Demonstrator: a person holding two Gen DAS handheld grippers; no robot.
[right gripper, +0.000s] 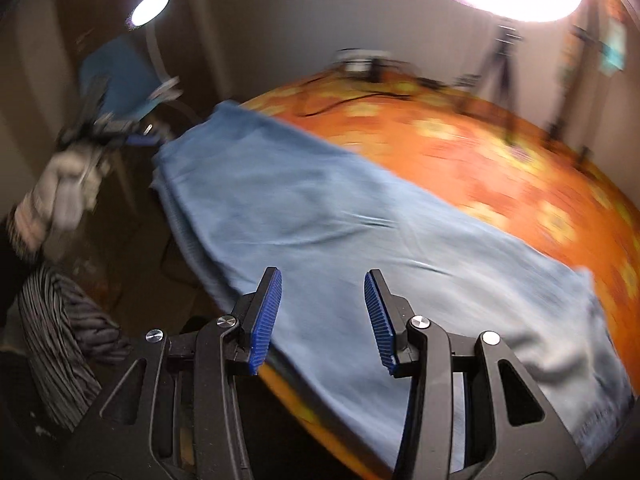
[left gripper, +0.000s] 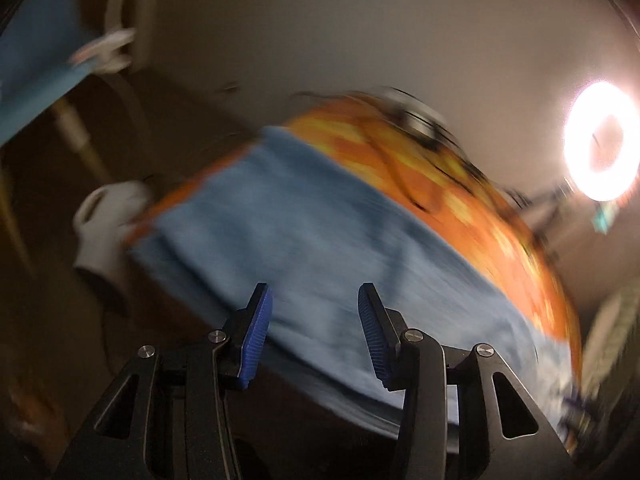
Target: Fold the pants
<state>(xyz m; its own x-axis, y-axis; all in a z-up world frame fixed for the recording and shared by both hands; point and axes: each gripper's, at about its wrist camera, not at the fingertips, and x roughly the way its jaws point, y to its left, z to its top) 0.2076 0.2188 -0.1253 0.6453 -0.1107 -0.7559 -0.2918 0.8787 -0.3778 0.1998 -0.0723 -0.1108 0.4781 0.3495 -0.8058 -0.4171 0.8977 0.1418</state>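
The left gripper (left gripper: 312, 324) hangs released above the near edge of the table (left gripper: 460, 184), blue fingers spread with nothing between them. The right gripper (right gripper: 322, 312) is likewise released and empty. Beneath both, the light blue pants (right gripper: 320, 216) lie flat along the table's near edge on the orange flowered cloth. Farther off, a ring light (left gripper: 602, 140) glows beyond the far edge.
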